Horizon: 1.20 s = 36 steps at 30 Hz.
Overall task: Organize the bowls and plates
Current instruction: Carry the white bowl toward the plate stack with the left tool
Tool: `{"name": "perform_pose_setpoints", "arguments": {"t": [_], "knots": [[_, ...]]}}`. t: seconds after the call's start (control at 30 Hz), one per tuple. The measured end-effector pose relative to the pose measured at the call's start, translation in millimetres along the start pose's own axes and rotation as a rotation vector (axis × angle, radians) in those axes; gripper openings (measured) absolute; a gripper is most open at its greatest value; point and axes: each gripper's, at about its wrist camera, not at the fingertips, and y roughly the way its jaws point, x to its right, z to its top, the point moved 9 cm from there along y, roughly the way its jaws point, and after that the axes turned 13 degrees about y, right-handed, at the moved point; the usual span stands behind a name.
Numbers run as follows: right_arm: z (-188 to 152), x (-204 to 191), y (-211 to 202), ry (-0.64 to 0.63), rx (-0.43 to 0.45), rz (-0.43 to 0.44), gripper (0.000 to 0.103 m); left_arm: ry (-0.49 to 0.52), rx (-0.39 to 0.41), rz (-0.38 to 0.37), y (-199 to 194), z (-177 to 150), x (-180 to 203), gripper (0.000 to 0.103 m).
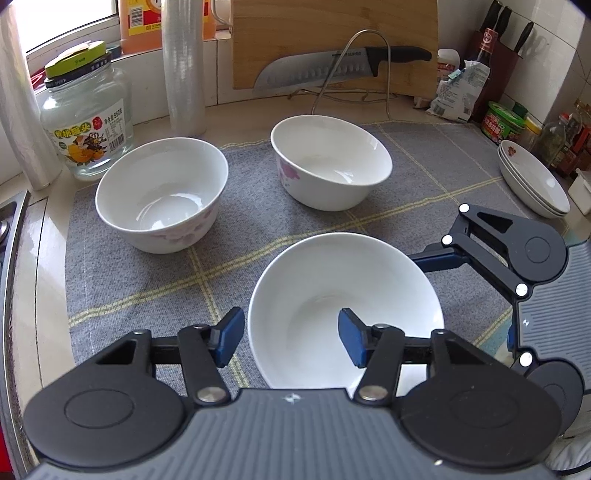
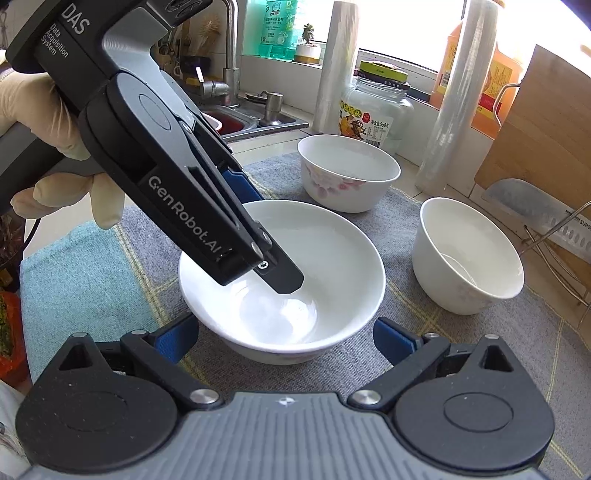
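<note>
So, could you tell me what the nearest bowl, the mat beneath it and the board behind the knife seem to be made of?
Nearest bowl: probably glazed ceramic or porcelain; white and glossy, with soft reflections inside.
Mat: woven fabric, matte; grey with pale yellow check lines and visible weave.
Board: likely bamboo or wood; light tan with straight grain, smooth but unpolished.

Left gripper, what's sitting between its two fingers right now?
The wide white bowl's near wall stands between the left gripper's fingers, one outside it and one inside. The left wrist view shows this; whether they press on it is unclear.
</note>
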Motion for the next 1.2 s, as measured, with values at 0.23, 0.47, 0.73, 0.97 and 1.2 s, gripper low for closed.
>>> {"name": "perform_pose_setpoints", "arguments": {"t": [0.23, 0.47, 0.73, 0.97, 1.2], "knots": [[1.7, 0.1, -1.1, 0.003, 0.003, 0.007, 0.095, 0.004, -0.004, -0.017, 0.6, 0.7, 2.3, 0.055], [1.7, -3.1, -3.0, -0.011, 0.005, 0.006, 0.091, 0.007, -0.003, -0.023, 0.1, 2.3, 3.0, 0.051], [2.5, -0.7, -9.8, 0.030, -0.007, 0.011, 0.091, 0.017, 0.008, -0.017, -5.6, 10.4, 9.9, 0.051], [-2.8, 9.4, -30.9, 0.042, -0.009, 0.001, 0.091, 0.032, 0.021, -0.027, -9.7, 23.4, 30.8, 0.051], [-17.4, 35.3, -56.2, 0.061, -0.011, -0.034, 0.091, 0.069, 0.037, -0.057, -3.2, 46.7, 62.0, 0.051]]}}
